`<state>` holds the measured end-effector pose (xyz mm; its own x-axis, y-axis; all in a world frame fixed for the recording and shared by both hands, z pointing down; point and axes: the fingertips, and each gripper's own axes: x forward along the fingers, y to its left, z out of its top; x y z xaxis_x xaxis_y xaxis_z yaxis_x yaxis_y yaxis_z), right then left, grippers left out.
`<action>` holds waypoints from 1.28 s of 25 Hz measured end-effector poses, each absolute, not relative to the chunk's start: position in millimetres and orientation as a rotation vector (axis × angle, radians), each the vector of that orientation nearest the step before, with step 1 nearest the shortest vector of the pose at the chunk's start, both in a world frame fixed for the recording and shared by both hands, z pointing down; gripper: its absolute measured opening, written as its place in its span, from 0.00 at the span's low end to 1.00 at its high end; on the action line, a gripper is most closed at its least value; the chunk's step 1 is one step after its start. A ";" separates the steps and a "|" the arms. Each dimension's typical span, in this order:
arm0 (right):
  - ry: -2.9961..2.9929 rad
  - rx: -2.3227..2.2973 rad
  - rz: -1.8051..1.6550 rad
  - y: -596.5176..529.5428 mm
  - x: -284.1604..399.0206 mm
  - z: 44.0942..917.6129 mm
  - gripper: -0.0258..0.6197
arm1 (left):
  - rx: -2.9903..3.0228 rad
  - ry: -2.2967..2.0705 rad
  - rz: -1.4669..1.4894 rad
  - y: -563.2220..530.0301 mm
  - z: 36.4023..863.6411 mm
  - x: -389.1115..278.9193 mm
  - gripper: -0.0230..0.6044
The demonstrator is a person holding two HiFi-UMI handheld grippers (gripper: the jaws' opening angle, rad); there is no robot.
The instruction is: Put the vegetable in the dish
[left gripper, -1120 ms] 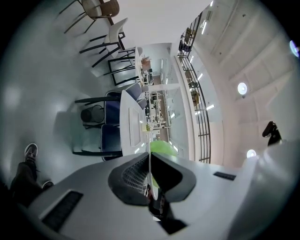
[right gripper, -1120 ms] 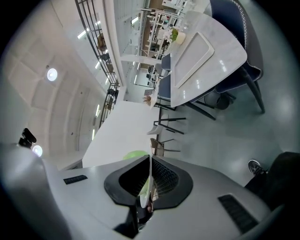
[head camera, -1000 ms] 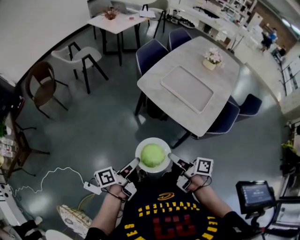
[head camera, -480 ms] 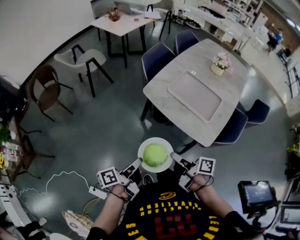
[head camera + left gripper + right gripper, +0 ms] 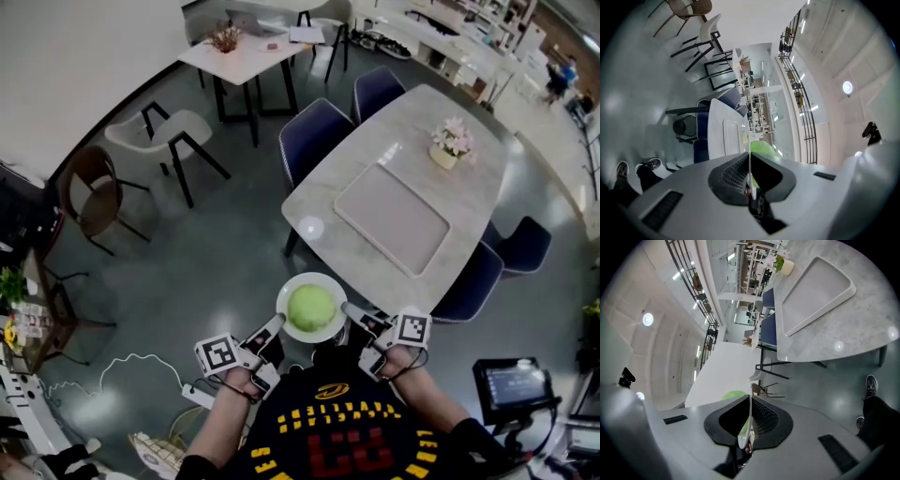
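A round green vegetable [image 5: 311, 306] lies in a white dish [image 5: 289, 324] carried in the air in front of the person. My left gripper [image 5: 270, 330] is shut on the dish's left rim, and my right gripper [image 5: 353, 313] is shut on its right rim. In the left gripper view the thin white dish rim [image 5: 749, 165] runs edge-on between the dark pads, with the green vegetable [image 5: 764, 148] beyond. The right gripper view shows the dish rim [image 5: 748, 420] the same way, and the vegetable [image 5: 733, 394] peeks over the left pad.
A marble table [image 5: 403, 187] with a flat grey tray [image 5: 392, 217] and a flower pot [image 5: 450, 142] stands ahead, ringed by blue chairs [image 5: 314, 129]. Other chairs [image 5: 173, 131] and a small table [image 5: 248, 52] stand farther left. A white cable [image 5: 131, 367] lies on the floor.
The person has stepped forward and turned slightly; the marble table is closer to the dish. Both grippers keep hold of the dish, which stays level with the vegetable in it.
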<state>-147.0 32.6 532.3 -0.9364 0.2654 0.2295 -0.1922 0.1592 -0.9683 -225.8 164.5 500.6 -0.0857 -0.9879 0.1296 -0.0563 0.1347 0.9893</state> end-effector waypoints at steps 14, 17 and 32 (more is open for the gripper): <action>-2.143 -0.021 1.863 -100.5 -170.9 531.0 0.07 | 1.161 -1.346 -1.061 26.4 500.4 -255.6 0.06; -2.174 0.034 1.886 -125.6 -165.9 531.8 0.07 | 1.188 -1.291 -1.026 -4.5 498.7 -256.4 0.06; -2.267 0.561 2.055 -218.5 -163.6 542.2 0.07 | 1.374 -0.970 -0.680 -145.8 507.9 -298.2 0.06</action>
